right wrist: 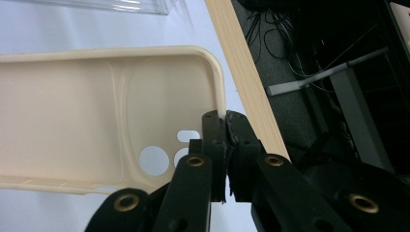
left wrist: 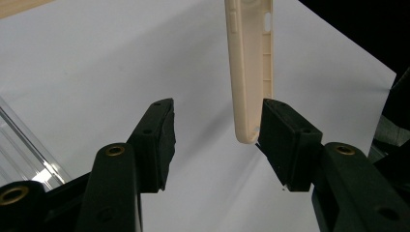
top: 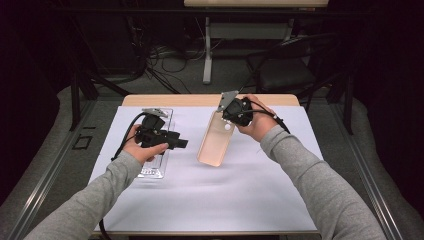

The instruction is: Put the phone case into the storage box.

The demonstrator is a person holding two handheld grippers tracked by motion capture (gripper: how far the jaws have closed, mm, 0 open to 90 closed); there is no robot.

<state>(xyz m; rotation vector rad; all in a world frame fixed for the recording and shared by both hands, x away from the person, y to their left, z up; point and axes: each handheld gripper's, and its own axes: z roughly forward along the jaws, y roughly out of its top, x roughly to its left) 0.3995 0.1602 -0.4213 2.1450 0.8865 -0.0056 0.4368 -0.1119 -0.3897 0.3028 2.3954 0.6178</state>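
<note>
A cream phone case hangs tilted over the white sheet, its open side up. My right gripper holds it at the far end. In the right gripper view the jaws are shut on the case's rim, next to the camera cut-outs. My left gripper sits to the left of the case and points at its near end. In the left gripper view the case reaches down to the inner face of the right jaw. The left gripper stands open, and its pads do not press on anything.
A clear plastic box lies on the sheet under my left hand, and its edge shows at the left of the left gripper view. The wooden table edge runs behind. Beyond it are a dark chair and floor cables.
</note>
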